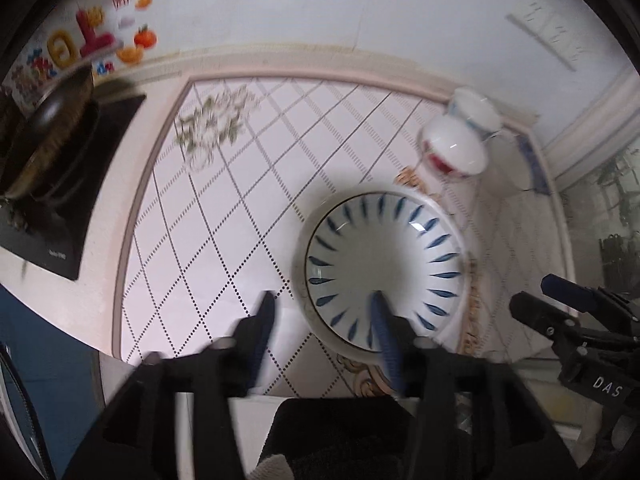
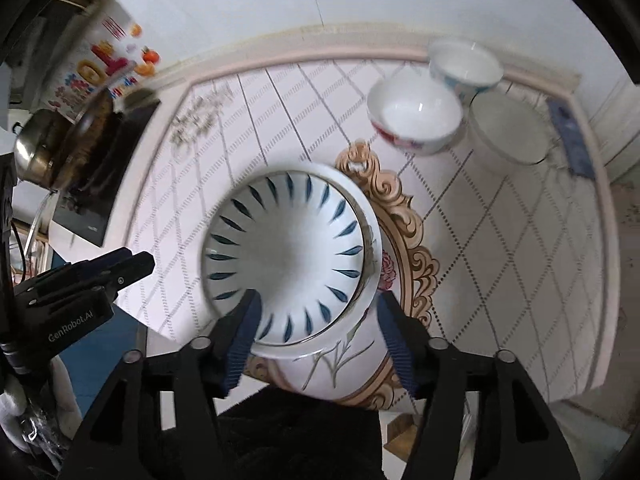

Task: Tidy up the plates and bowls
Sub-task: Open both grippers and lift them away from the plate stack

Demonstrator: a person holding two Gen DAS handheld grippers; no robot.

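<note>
Beneath the blue-leaf bowl (image 2: pixel 286 260) — a plate (image 2: pixel 340 368), mostly hidden, blurred.

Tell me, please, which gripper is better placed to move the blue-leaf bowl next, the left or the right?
Probably the right. The right gripper is open with the blue-leaf bowl between its fingers. The left gripper is also open, but mostly beside the bowl, with only one finger over it.
</note>
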